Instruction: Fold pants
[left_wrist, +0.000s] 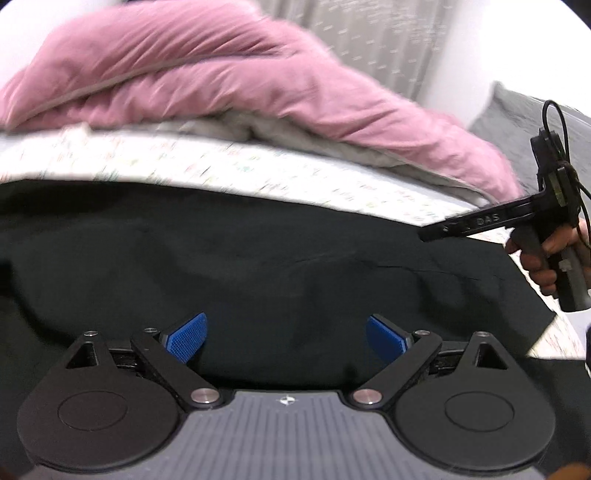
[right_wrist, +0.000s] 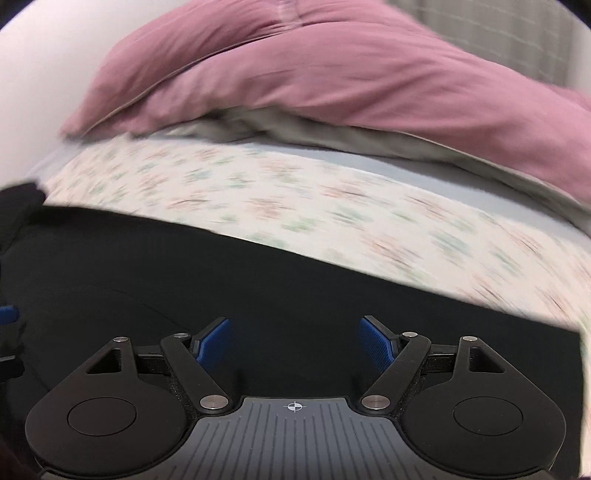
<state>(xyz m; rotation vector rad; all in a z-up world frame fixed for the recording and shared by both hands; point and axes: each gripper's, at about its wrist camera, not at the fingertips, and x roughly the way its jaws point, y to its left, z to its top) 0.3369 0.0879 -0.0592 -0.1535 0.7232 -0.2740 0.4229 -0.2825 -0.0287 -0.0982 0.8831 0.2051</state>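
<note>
Both of your cameras give you soft, even room light with no bright glare. Both views bend into a curve at the edges, and the corners go dark. The flowery white bed sheet (right_wrist: 332, 206) is smeared with blur. The puffy pink blanket (left_wrist: 192, 74) looks fuzzy too. The black cloth pants (left_wrist: 258, 266) are so dark you can hardly see folds.

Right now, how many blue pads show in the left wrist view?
2. One pad sits left and one right, jaws apart over the black pants. The right gripper shows side-on, its pads hidden.
</note>
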